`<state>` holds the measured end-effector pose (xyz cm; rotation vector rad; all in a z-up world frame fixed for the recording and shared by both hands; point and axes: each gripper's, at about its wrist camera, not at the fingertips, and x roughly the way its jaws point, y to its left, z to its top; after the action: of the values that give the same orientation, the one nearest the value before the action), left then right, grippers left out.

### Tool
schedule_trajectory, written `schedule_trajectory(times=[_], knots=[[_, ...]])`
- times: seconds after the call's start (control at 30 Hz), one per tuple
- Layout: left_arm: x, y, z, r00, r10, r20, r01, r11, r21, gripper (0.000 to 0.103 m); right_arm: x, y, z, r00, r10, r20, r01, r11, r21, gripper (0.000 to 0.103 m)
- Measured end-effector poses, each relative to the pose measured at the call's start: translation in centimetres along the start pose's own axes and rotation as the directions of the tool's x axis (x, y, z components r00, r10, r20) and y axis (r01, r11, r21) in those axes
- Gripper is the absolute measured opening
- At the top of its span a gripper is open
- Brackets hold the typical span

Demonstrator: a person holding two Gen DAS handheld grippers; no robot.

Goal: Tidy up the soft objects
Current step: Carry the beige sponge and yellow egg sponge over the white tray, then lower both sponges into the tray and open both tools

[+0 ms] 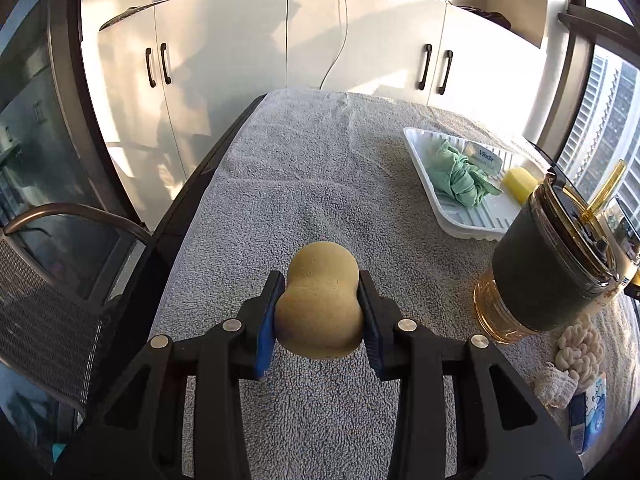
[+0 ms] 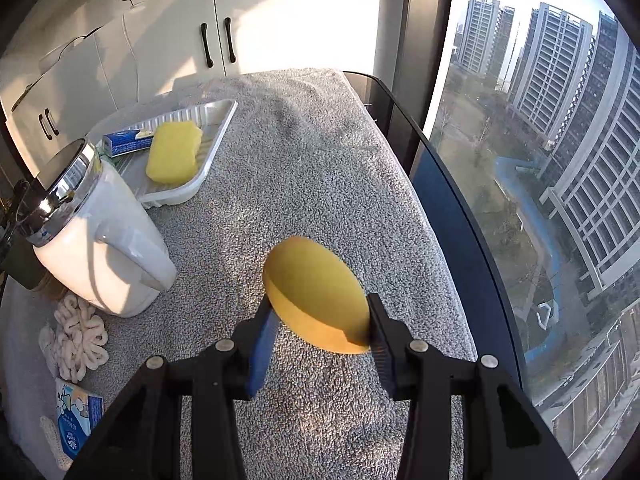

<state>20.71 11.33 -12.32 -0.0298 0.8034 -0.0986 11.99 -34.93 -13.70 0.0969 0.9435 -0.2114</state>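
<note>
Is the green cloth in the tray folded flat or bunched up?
Bunched up: the green cloth lies crumpled in the white tray.

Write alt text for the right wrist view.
The right gripper pinches a round yellow sponge between its fingers above a grey towel. Behind, to the left, a white tray holds a rectangular yellow sponge, beside a white jug.
</note>
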Motion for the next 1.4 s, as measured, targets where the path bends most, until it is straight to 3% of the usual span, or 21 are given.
schedule_trajectory(times=[0.23, 0.53, 0.73, 0.87, 1.2, 1.4], knots=[[2.3, 0.3, 3.7, 1.000, -0.004, 0.010, 0.004, 1.000, -0.002, 0.034, 2.1, -1.2, 2.6, 1.000, 0.011, -0.021, -0.010, 0.999, 0.045, 0.046], [4.9, -0.8, 7.7, 0.999, 0.034, 0.031, -0.036, 0.997, 0.063, 0.034, 4.1, -0.6, 6.7, 0.999, -0.035, -0.013, 0.034, 0.999, -0.004, 0.046], [5.8, -2.2, 9.7, 0.999, -0.011, 0.033, 0.008, 0.997, 0.083, 0.034, 5.0, 0.5, 9.2, 1.000, -0.030, -0.008, 0.030, 0.999, -0.026, 0.046], [6.9, -3.7, 11.5, 0.996, -0.083, 0.019, 0.081, 0.992, 0.094, 0.034, 5.5, 2.0, 11.3, 1.000, -0.023, 0.005, 0.024, 0.999, -0.049, 0.046], [11.1, -9.4, 14.7, 0.994, -0.107, -0.028, 0.110, 0.973, 0.201, 0.034, 7.4, 9.1, 17.7, 0.998, 0.059, 0.028, -0.053, 0.985, -0.165, 0.046], [12.9, -12.1, 15.7, 0.988, -0.148, -0.050, 0.155, 0.958, 0.240, 0.034, 10.0, 13.2, 19.8, 0.993, 0.117, -0.032, -0.121, 0.962, -0.244, 0.046]])
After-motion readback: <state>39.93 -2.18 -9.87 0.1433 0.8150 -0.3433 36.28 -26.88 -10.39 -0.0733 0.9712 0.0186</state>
